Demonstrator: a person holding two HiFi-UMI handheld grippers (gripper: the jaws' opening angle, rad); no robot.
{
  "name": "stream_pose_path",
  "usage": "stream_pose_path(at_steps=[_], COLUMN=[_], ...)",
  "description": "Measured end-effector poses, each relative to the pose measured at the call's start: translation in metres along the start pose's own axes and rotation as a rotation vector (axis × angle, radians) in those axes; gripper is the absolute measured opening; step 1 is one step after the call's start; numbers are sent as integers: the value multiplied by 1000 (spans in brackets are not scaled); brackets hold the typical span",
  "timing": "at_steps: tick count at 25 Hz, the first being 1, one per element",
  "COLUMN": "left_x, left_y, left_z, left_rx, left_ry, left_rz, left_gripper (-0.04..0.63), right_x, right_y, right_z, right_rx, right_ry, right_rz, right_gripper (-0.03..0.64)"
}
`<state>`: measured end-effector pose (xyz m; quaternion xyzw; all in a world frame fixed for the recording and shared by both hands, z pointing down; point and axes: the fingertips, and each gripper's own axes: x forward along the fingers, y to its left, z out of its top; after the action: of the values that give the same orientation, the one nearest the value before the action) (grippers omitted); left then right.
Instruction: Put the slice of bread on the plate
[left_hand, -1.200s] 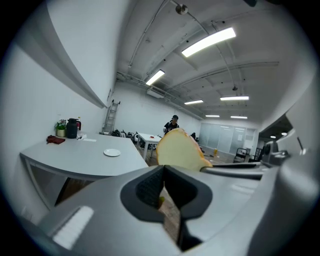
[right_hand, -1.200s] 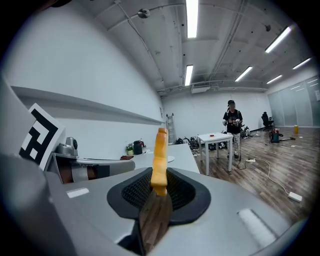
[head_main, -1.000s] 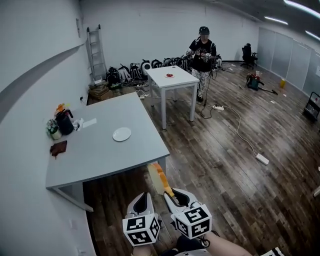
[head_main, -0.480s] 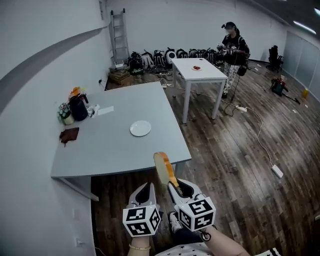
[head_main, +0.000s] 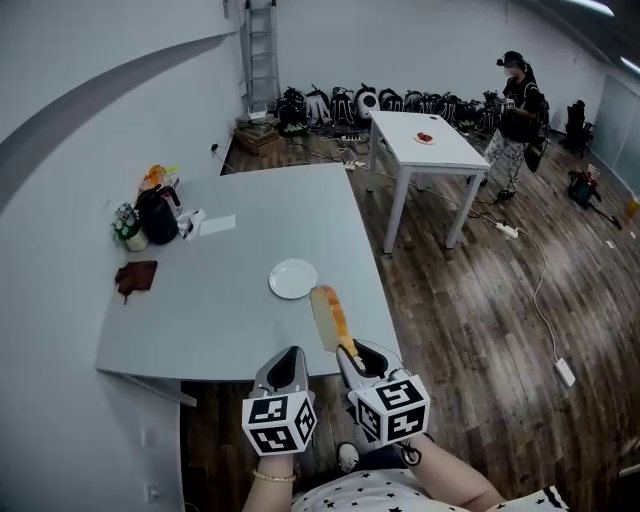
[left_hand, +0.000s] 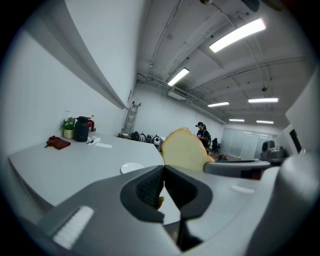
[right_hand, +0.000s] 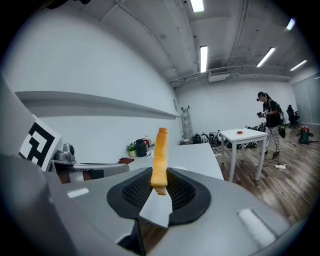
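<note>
Bread slice (head_main: 327, 315) stands edge-up, clamped in the right claw (head_main: 349, 352); the plate (head_main: 293, 279) lies just ahead and leftward on the worktop (head_main: 200, 320); left claw (head_main: 291, 360) closed, empty.

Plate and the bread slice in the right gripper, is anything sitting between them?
Nothing: in the head view only bare grey table shows between the plate and the slice of bread, which the right gripper holds on edge.

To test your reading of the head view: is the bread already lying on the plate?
No, the bread stands on edge in the jaws of the right gripper, held apart from the plate.
</note>
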<state>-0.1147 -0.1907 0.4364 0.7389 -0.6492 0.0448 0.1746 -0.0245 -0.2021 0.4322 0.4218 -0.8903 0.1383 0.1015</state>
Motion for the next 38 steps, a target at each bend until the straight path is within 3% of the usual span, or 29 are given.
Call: stream_pose_path(at_steps=[7, 14, 25, 31, 38], left_x=[47, 110, 208, 227, 236], left_y=[39, 95, 160, 180, 187], left_z=[9, 15, 1, 0, -1], left_rx=[-33, -19, -30, -63, -74], left_ry=[11, 27, 111, 127, 135], left_rz=[52, 62, -4, 12, 15], left_gripper=[8, 8, 8, 8, 8], right_x=[66, 155, 286, 321, 329], right_y=[-9, -20, -36, -27, -44], right_z=[2, -4, -32, -50, -53], right_rx=[0, 12, 102, 253, 250], right_ry=[63, 108, 263, 348, 360], right_rz=[53, 44, 21, 70, 9], right_gripper=[83, 83, 84, 84, 99])
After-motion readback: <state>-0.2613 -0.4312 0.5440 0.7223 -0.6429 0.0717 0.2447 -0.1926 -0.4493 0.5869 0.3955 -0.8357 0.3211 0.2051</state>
